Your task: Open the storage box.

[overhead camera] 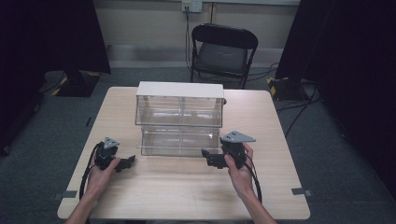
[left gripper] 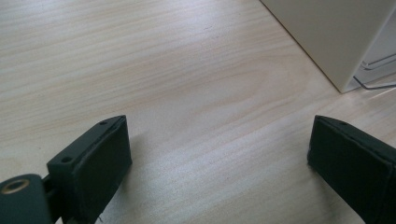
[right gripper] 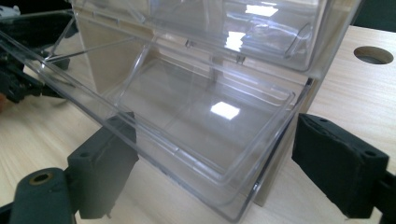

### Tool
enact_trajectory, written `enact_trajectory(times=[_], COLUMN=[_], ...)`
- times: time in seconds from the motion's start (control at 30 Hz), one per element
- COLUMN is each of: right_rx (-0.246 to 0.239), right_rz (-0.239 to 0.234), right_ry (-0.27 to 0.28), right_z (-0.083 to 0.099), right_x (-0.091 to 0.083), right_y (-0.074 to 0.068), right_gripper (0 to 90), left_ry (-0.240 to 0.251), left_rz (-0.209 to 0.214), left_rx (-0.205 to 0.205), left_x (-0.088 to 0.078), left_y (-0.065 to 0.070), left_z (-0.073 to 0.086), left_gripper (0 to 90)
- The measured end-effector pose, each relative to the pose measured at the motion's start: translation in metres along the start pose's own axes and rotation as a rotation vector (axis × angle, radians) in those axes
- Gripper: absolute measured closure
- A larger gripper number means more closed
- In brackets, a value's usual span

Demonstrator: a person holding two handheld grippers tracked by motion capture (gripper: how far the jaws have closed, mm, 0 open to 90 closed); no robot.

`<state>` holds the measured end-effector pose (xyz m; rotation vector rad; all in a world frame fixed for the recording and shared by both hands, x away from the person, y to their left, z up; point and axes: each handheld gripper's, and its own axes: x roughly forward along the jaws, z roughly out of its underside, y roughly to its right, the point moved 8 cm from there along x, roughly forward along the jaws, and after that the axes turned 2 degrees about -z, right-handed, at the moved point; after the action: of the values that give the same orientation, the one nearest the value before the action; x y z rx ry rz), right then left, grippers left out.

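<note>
A small cabinet [overhead camera: 180, 116] with a white top and clear plastic bins stands at the middle of the wooden table [overhead camera: 187, 186]. Its white side wall [left gripper: 336, 37] shows at the top right of the left gripper view. The lower clear bin [right gripper: 201, 121] is tilted out at the front. My right gripper [right gripper: 215, 158] is open, its jaws on either side of that bin's right front corner; the left jaw is against the bin's clear front lip. In the high view the right gripper [overhead camera: 208, 157] sits at the cabinet's front right. My left gripper [overhead camera: 128, 162] [left gripper: 219, 158] is open over bare wood, left of the cabinet.
A black folding chair [overhead camera: 222, 51] stands behind the table. A round hole [right gripper: 373, 54] is cut in the tabletop beside the cabinet's right rear. Cables trail from both grippers toward the table's front edge. Dark curtains hang at both sides.
</note>
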<state>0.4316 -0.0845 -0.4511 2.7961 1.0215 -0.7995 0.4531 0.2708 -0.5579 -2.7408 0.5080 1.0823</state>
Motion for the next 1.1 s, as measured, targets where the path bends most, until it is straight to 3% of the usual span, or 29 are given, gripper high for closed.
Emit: enact_trajectory(times=[1.1], right_rx=[-0.010], right_rz=[0.020], right_ry=[-0.017], right_z=[-0.0100], right_x=[0.0103], right_y=[0.0059], right_gripper=[11.3], left_ry=[0.000], left_rz=[0.001], left_rx=[0.000], left_x=[0.0000], left_y=[0.0000], left_z=[0.0000], left_gripper=[5.6])
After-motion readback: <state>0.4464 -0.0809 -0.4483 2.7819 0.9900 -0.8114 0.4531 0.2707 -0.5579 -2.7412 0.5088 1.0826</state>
